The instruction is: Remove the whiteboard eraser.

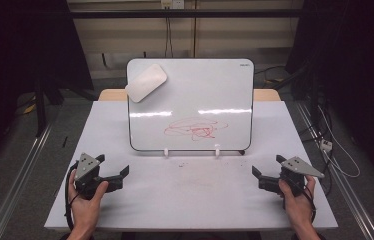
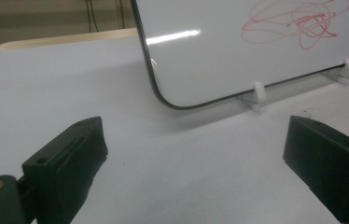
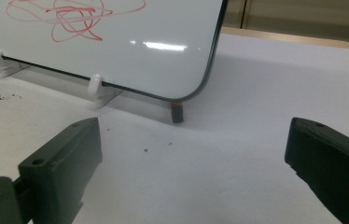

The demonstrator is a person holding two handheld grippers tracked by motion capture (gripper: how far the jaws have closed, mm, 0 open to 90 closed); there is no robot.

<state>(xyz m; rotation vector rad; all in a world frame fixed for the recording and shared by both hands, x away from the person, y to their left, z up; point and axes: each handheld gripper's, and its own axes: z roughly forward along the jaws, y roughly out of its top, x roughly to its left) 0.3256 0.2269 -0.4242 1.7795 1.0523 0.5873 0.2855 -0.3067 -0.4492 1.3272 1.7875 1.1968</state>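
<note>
Both grippers wait, jaws wide and empty, before the scribbled whiteboard (image 1: 190,102).
Left gripper (image 1: 111,169) low on the table (image 1: 185,200); eraser (image 1: 146,82) clings top-left in the high view; right gripper (image 1: 265,172) view catches a small dark stub (image 3: 177,112).

No legible text or labels anywhere
</note>
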